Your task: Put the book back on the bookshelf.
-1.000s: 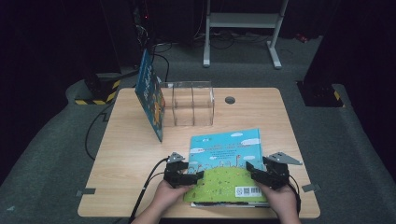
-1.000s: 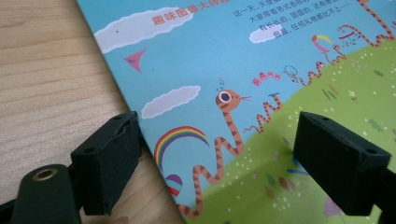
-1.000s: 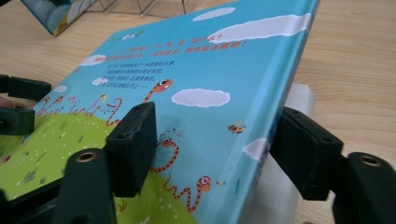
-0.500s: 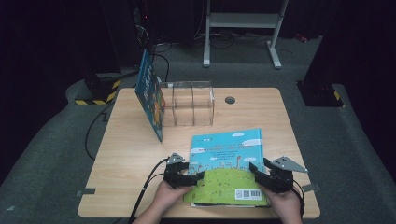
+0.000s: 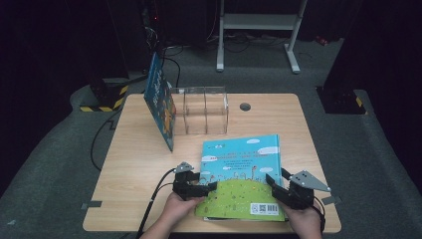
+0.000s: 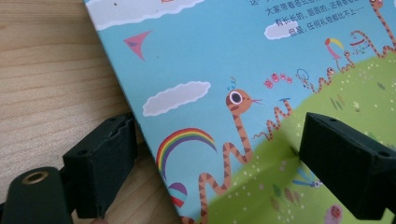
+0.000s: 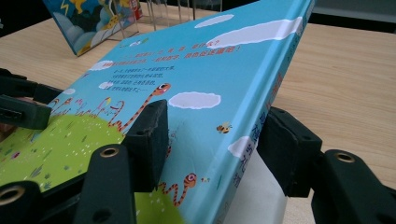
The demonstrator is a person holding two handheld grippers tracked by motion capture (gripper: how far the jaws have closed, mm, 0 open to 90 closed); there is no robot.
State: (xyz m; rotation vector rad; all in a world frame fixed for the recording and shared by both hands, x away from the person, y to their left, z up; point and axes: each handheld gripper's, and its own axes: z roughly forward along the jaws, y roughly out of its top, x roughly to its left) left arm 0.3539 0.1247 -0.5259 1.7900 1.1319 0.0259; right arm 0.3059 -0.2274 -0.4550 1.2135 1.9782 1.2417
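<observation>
A picture book (image 5: pixel 241 164) with a blue sky and green hill cover lies at the front middle of the wooden table (image 5: pixel 134 164). My left gripper (image 5: pixel 206 188) is at its left edge. In the left gripper view it (image 6: pixel 219 149) stands open: one jaw is on the wood beside the book (image 6: pixel 201 56), the other is over the green cover. My right gripper (image 5: pixel 272 185) is at the right edge. Its jaws have just been closing and it (image 7: pixel 215 135) is shut on the book (image 7: pixel 187 70), one pad on the cover and one against the spine.
A second picture book (image 5: pixel 160 102) leans upright against a clear plastic rack (image 5: pixel 205 110) at the back left of the table. A round cable hole (image 5: pixel 245 106) sits behind the rack's right side. Dark floor and a white stand (image 5: pixel 259 30) lie beyond the table.
My right gripper has shifted slightly toward the front edge along the book's right side. The left gripper and the book stay where they were.
</observation>
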